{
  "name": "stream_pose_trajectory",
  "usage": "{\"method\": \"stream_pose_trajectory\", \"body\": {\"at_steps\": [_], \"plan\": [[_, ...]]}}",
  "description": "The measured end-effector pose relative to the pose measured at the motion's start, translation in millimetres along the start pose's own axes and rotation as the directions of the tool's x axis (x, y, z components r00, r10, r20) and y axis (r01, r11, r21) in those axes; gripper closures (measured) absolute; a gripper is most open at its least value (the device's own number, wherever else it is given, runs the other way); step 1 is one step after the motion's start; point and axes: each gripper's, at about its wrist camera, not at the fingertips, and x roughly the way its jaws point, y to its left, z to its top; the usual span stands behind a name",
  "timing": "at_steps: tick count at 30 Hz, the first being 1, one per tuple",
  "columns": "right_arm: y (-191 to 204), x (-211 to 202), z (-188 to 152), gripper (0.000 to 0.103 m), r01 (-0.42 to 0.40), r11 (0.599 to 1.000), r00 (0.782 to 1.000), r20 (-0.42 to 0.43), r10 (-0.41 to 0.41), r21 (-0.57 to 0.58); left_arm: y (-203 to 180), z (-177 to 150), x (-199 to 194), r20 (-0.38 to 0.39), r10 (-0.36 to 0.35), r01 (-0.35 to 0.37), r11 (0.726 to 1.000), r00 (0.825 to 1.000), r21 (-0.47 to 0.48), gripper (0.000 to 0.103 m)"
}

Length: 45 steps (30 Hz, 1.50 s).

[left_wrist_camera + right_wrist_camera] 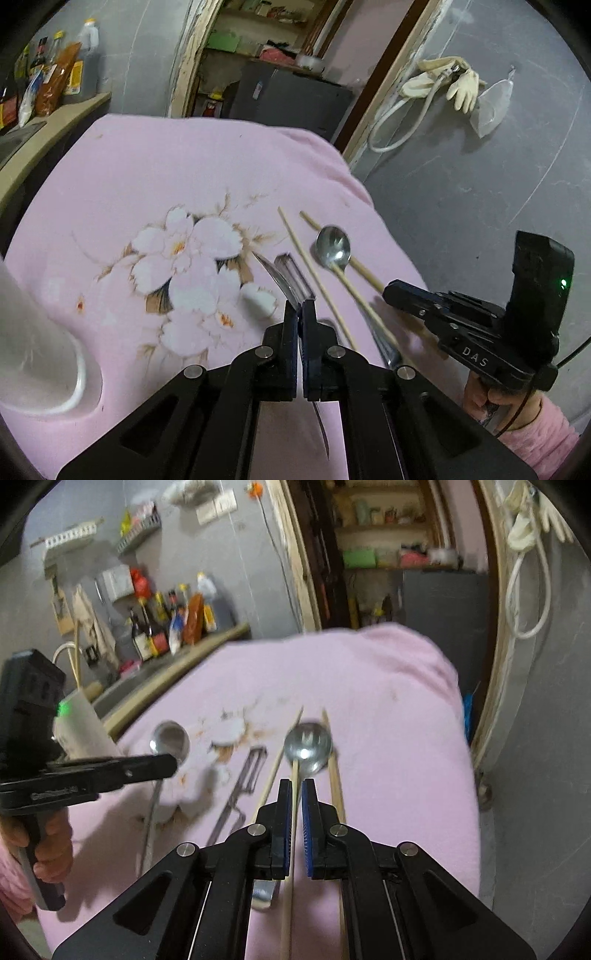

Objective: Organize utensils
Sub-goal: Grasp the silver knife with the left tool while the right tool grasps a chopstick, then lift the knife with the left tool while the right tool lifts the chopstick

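My left gripper (300, 308) is shut on a metal spoon (282, 277), seen edge-on in its own view; in the right wrist view its bowl (170, 740) shows beyond the left gripper (171, 764). My right gripper (296, 788) is shut on a wooden chopstick (291, 834) that runs between its blue pads. A second metal spoon (308, 747) lies on the pink flowered cloth (147, 177), also seen in the left view (332, 247). Two more chopsticks (334, 775) lie beside it. A metal peeler (240, 782) lies on the cloth.
A white cup (40, 365) stands at the cloth's left edge. Sauce bottles (170, 627) stand on a counter at the back left. A grey wall (480, 184) with hanging gloves and a hose lies to the right, a doorway with shelves behind.
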Motion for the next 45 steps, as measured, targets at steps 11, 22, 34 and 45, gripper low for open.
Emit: {"method": "stream_pose_trajectory", "body": {"at_steps": [11,22,34,45], "plan": [[12,25,-2,0.097,0.012,0.997,0.991,-0.135,-0.022,-0.072,14,-7,-3,-0.03,-0.021,0.02,0.999,0.999,-0.042,0.103],[24,47,14,0.096,0.019,0.987,0.98,-0.194,-0.05,-0.159,22,-7,-7,-0.029,-0.035,0.033,0.997,0.999,-0.065,0.103],[1,3,-9,0.1,0.048,0.997,0.993,-0.108,-0.054,-0.056,19,-8,-9,-0.023,-0.048,0.046,0.997,0.999,-0.058,0.103],[28,-52,-28,0.1,0.143,0.984,0.976,0.183,-0.122,-0.108,-3,-14,-36,0.153,0.014,-0.02,0.999,0.988,0.033,0.103]]}}
